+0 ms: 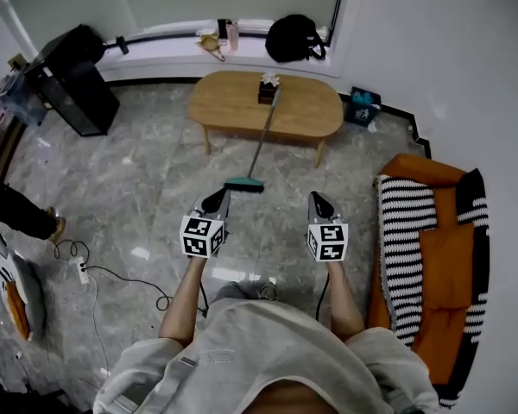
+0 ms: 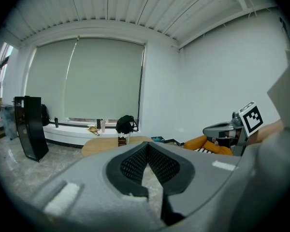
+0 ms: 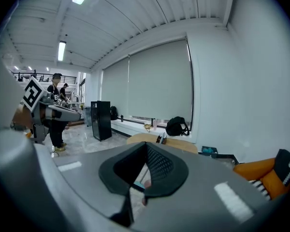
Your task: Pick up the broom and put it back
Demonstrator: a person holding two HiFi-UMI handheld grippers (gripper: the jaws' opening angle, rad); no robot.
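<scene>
The broom (image 1: pixel 257 149) stands with its teal head (image 1: pixel 243 183) on the marble floor and its long handle leaning back against the wooden coffee table (image 1: pixel 302 115). My left gripper (image 1: pixel 217 199) hangs just in front of the broom head, a little to its left, shut and empty. My right gripper (image 1: pixel 319 202) is level with it, further right of the broom, also shut with nothing in it. In the right gripper view a bit of the teal broom head (image 3: pixel 139 184) shows through the gap under the closed jaws. The left gripper view hides the broom behind its own jaws.
An orange sofa (image 1: pixel 440 257) with a striped blanket stands at the right. A black cabinet (image 1: pixel 73 80) is at the back left, and a black bag (image 1: pixel 295 39) sits on the window ledge. A power strip with its cable (image 1: pixel 82 270) lies on the floor at the left, near a person's leg (image 1: pixel 17 210).
</scene>
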